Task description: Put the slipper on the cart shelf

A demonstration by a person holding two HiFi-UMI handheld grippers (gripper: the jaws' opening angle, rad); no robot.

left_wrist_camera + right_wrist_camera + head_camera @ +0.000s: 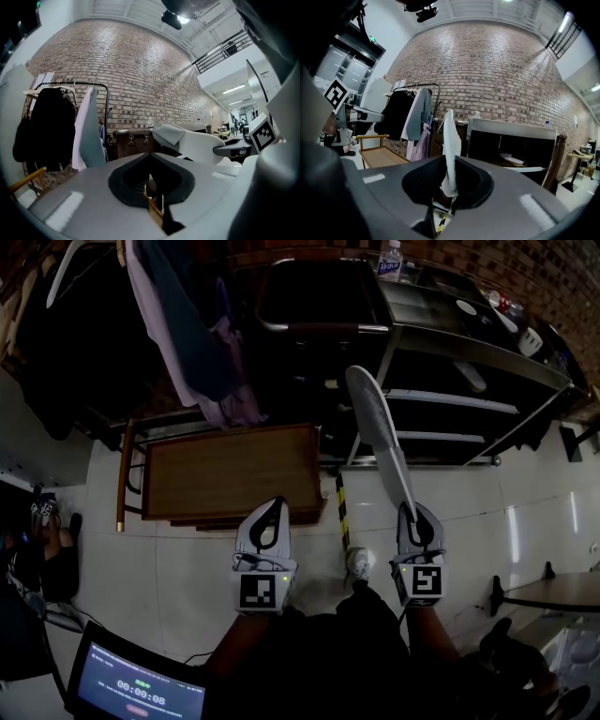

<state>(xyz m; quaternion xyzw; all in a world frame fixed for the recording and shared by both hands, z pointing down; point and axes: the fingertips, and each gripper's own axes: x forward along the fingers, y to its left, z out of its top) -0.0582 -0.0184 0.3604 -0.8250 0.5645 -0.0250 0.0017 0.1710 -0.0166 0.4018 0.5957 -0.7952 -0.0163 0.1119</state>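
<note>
Right gripper (415,517) pinched the slipper (379,426) by one end; left gripper (270,512) was pressed together, empty. Judged risk: so thin a hold could let it slip short of the cart shelf (450,400).

From where I stand, the near end of the slipper (380,442) is hidden between the jaws of the right gripper (415,517). The small things (506,306) on top of the cart (431,306) are too tiny to name. The top edge cuts off a bottle (391,259). The bottom edge cuts off a screen (141,692), and its print is unreadable.
</note>
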